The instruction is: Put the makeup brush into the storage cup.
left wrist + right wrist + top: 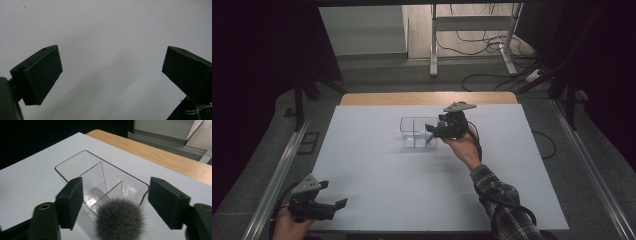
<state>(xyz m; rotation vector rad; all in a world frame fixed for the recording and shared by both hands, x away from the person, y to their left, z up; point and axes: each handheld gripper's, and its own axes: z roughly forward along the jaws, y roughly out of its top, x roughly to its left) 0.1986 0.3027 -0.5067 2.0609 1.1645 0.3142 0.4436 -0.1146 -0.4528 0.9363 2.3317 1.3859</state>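
The grey fluffy ball (pixel 120 218) is seen between, but untouched by, the spread jaws of the right hand-held gripper (pixel 434 131), directly over the near compartment of the clear divided box (pixel 416 132), whose long axis runs near to far. That box sits far of centre on the white tabletop (pixel 412 190). The left hand-held gripper (pixel 334 197), also released and empty, is held well apart at the near left corner; beyond the tabletop, a grey floor with cables (pixel 492 45) is noted.
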